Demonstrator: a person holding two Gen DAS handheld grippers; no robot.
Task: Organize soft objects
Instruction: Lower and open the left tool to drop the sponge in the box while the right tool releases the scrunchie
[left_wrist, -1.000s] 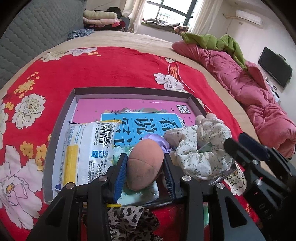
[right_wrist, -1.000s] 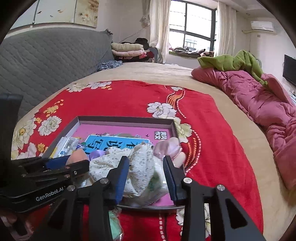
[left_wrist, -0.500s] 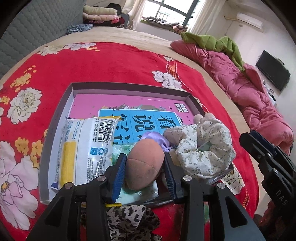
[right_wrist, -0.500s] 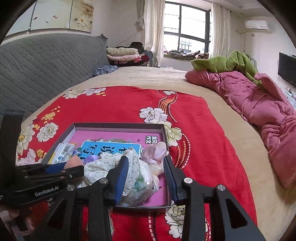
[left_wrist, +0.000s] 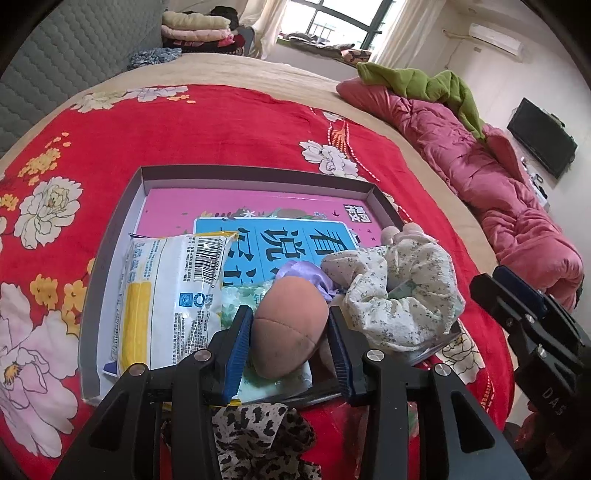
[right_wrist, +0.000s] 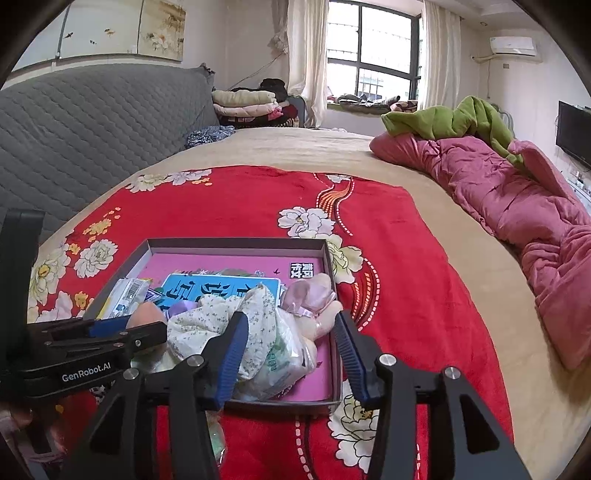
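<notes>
My left gripper (left_wrist: 290, 339) is shut on a brown soft ball (left_wrist: 288, 328) at the near edge of a shallow grey tray (left_wrist: 255, 173). The tray holds a pink book, a white and yellow packet (left_wrist: 166, 295), a purple satin piece (left_wrist: 299, 271), a floral cloth (left_wrist: 406, 291) and a pale pink soft toy (right_wrist: 314, 291). My right gripper (right_wrist: 291, 343) hovers over the tray's near right corner; its jaws are opening. The floral cloth (right_wrist: 221, 317) and a plastic packet (right_wrist: 284, 362) lie between them, unpressed. A leopard-print fabric (left_wrist: 255, 435) lies under my left gripper.
The tray sits on a red flowered blanket (right_wrist: 240, 199) on a wide bed. A pink quilt (right_wrist: 517, 206) with a green blanket (right_wrist: 454, 118) runs along the right side. A grey padded headboard (right_wrist: 92, 122) and folded clothes (right_wrist: 247, 105) stand at the back.
The right jaws have spread wider and drawn back a little from the floral cloth, which stays in the tray. The left gripper keeps the brown ball in the same place.
</notes>
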